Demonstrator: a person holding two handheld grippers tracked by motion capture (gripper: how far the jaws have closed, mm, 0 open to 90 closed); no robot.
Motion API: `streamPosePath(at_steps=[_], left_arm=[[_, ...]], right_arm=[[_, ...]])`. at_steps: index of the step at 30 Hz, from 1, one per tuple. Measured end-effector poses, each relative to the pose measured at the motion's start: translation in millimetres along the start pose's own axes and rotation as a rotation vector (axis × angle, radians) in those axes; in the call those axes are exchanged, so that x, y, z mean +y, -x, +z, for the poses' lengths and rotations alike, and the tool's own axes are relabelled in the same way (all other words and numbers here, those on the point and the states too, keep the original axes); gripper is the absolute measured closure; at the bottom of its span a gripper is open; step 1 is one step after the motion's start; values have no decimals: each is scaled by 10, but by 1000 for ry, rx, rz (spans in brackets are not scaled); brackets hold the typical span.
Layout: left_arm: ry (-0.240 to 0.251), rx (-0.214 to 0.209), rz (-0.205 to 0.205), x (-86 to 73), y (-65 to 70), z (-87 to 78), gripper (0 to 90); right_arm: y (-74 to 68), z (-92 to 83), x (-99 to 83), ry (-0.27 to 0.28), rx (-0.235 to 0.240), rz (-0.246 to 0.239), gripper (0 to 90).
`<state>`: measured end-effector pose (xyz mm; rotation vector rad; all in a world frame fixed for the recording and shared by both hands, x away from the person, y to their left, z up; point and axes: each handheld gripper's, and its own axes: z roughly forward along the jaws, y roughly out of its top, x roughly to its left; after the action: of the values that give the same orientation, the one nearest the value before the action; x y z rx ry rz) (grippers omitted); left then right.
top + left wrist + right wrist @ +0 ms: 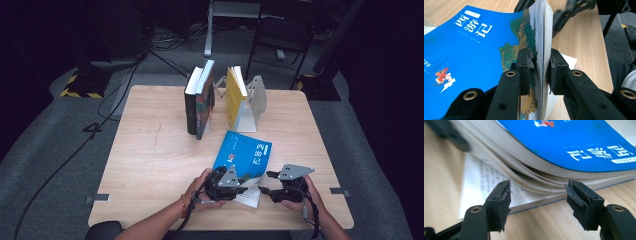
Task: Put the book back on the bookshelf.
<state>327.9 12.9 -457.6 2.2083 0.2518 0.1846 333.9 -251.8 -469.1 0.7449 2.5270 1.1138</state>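
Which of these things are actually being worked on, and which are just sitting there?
In use:
- blue book, its cover and top pages pinched up by the left claw
- right claw, open at the book's page edges

Just sitting there:
- two dark books standing upright
- yellow book
- bookend

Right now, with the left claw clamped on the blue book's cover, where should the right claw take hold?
Probably the fanned page edge of the blue book, approached level from the table side. The pages curl up off the bottom sheets there, and the open right claw already faces that gap.
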Motion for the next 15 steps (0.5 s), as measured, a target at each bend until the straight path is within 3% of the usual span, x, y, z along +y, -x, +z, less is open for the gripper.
streamPosePath(at_steps=[5, 10, 11, 15], left_arm=[[15, -28, -10, -18, -27, -20, 714], [11, -44, -15, -28, -1, 6, 616], [7, -34, -22, -23, 24, 41, 516], [-27, 41, -28, -14, 62, 112, 346]], right_arm=[[41, 71, 40, 14, -27, 2, 328], [41, 55, 70, 44, -31, 8, 318], [27, 48, 98, 59, -40, -5, 306], [-5, 27, 160, 94, -66, -15, 304]])
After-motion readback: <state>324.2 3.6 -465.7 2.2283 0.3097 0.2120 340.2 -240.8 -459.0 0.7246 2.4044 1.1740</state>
